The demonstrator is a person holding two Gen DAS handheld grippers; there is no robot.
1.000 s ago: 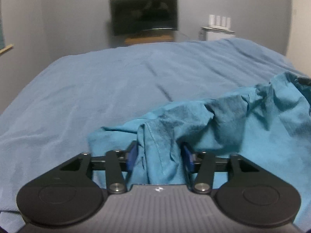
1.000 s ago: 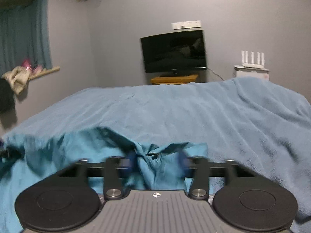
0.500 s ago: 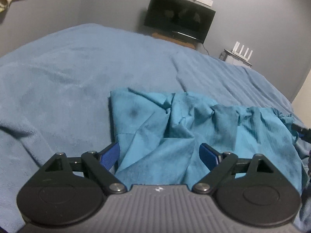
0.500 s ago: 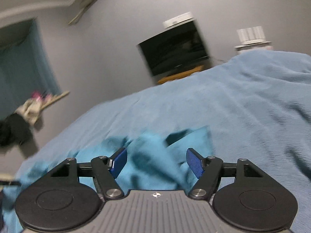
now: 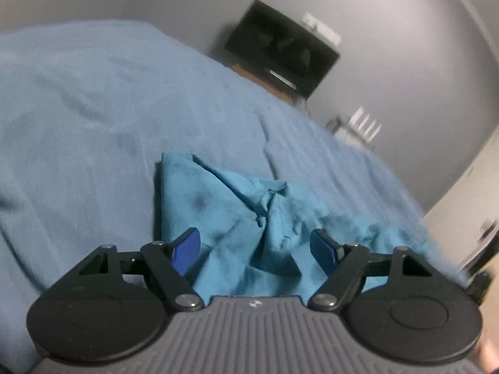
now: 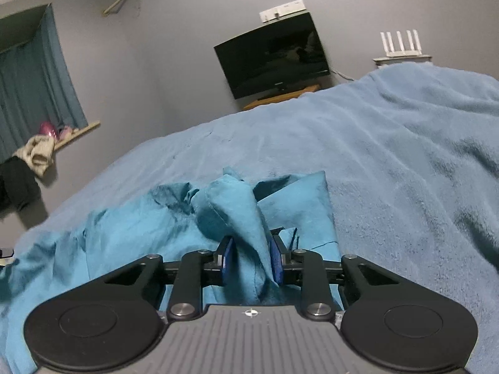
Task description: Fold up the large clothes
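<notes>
Only the right gripper [image 6: 251, 260] pinches the teal garment [image 6: 131, 230]; the left gripper [image 5: 255, 249] hangs spread above it.

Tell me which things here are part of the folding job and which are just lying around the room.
Part of the job:
teal garment
left gripper, open over it
right gripper, shut on a fold
blue bed cover

Just lying about:
television
router
clothes on the sill

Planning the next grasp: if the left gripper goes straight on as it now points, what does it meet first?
Probably the teal garment: the left gripper has open jaws just above its rumpled folds, which lie on the blue blanket. Depth is uncertain.
</notes>
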